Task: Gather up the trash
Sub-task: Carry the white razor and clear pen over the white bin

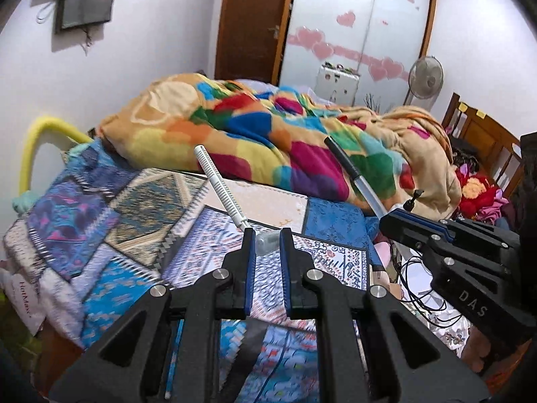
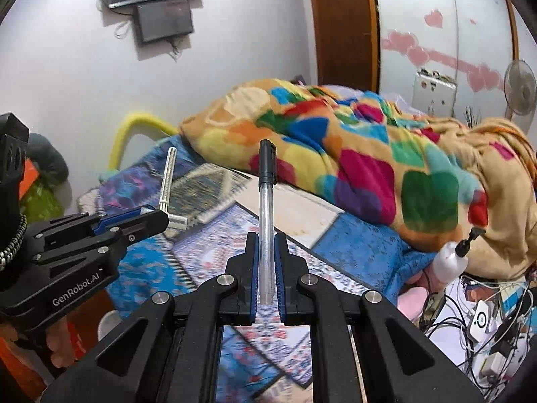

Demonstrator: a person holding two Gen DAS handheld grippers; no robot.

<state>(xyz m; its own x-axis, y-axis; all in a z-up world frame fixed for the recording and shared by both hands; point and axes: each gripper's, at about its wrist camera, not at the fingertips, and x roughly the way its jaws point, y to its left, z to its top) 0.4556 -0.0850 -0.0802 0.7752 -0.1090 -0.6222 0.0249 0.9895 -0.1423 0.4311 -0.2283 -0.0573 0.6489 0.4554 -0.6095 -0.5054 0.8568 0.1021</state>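
In the left wrist view my left gripper (image 1: 266,232) is shut on a white disposable razor (image 1: 220,184). Its clear-capped head sits between the pads and its ribbed handle sticks up to the left. To the right, my right gripper (image 1: 386,216) holds a clear pen with a black cap (image 1: 349,169). In the right wrist view my right gripper (image 2: 266,235) is shut on that pen (image 2: 266,201), which stands upright between the pads. My left gripper (image 2: 161,215) comes in from the left with the razor (image 2: 166,181). Both grippers are held above the bed.
A patterned blue bedspread (image 1: 110,208) covers the bed, with a bunched multicoloured blanket (image 1: 255,127) behind it. A white pump bottle (image 2: 449,262) and tangled cables (image 2: 486,329) lie at the right. A yellow tube (image 1: 40,141), a fan (image 1: 427,77) and a wardrobe (image 1: 362,23) stand further off.
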